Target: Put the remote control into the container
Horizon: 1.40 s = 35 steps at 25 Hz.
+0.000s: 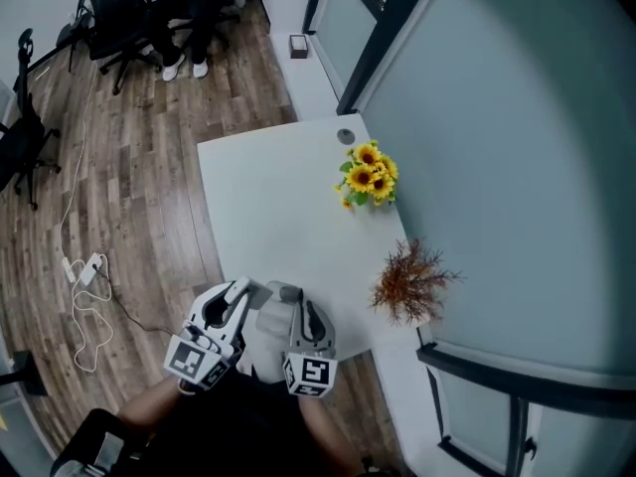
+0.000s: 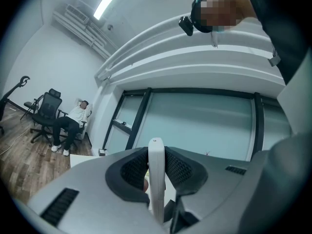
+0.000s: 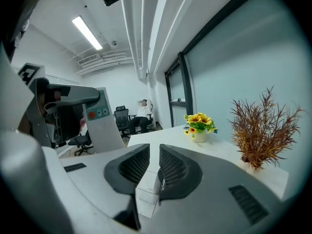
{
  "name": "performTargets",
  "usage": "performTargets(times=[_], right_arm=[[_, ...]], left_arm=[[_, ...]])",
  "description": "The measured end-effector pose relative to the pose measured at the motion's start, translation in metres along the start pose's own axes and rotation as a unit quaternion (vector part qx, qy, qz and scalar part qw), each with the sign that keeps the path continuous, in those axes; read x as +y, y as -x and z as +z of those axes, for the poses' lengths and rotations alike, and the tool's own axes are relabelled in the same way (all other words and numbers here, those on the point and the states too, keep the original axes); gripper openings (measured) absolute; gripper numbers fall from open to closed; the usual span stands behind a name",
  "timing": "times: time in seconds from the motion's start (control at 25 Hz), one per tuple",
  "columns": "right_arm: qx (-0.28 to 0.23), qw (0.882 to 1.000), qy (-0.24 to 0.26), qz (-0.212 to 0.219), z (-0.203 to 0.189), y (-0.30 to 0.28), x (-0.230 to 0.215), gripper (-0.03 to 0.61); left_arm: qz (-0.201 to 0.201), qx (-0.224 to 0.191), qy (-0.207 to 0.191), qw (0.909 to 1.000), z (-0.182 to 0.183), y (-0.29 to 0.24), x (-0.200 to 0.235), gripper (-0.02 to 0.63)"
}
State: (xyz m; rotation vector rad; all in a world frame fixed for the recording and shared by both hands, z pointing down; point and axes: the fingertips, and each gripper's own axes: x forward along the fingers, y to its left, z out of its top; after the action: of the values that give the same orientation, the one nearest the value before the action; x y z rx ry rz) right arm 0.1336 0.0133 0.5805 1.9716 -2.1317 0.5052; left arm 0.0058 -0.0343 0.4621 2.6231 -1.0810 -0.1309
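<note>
White counter [image 1: 268, 207], set against a glass wall, carries 2 plants: sunflowers [image 1: 369, 175] and a dried russet sprig [image 1: 409, 281]. Both are well apart from the work at the near edge.

Left gripper [image 2: 156, 172]: jaws clamped on the remote control [image 2: 156, 152], which is held on edge above the counter and is not yet in any container.

Right gripper [image 3: 149, 165]: jaws stand close together with a slim gap. A white box [image 3: 145, 193], judged to be the container, shows in and below that gap. Whether the pads press on it cannot be told.

Recommendation:
1. Steady the box with the right gripper.
2. Bring the remote control over the opening and tip 1 end down.
3. Lower it until it bears on the box floor, and only then release.

Risk: the on-edge grip is narrow, so the remote control may pivot if it strikes the rim.
</note>
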Motion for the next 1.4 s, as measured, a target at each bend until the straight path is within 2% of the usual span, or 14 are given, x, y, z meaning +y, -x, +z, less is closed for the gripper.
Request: performTargets(times=[0.12, 0.28, 0.68, 1.0, 1.2, 1.4], right_arm=[[-0.005, 1.000, 0.004, -0.001, 0.002, 0.008, 0.001, 0.029], [-0.007, 1.000, 0.008, -0.003, 0.009, 0.019, 0.002, 0.006], [-0.038, 0.999, 0.012, 0.028, 0.027, 0.040, 0.008, 0.006], [-0.054, 0.997, 0.010, 0.058, 0.043, 0.071, 0.013, 0.005], [-0.074, 0.995, 0.016, 0.070, 0.055, 0.088, 0.021, 0.005], [-0.069, 0.995, 0.010, 0.065, 0.058, 0.109, 0.034, 0.005]], left_arm=[[0.001, -0.003, -0.003, 1.0000, 0.001, 0.008, -0.006, 0.095], [0.009, -0.004, -0.007, 0.9999, 0.001, 0.016, -0.012, 0.095], [0.028, -0.019, -0.015, 0.9993, 0.007, 0.025, -0.040, 0.095], [0.062, -0.022, -0.028, 0.9974, 0.012, 0.043, -0.061, 0.095], [0.063, -0.030, -0.033, 0.9970, 0.017, 0.056, -0.067, 0.095], [0.053, -0.031, -0.035, 0.9975, 0.025, 0.074, -0.072, 0.095]])
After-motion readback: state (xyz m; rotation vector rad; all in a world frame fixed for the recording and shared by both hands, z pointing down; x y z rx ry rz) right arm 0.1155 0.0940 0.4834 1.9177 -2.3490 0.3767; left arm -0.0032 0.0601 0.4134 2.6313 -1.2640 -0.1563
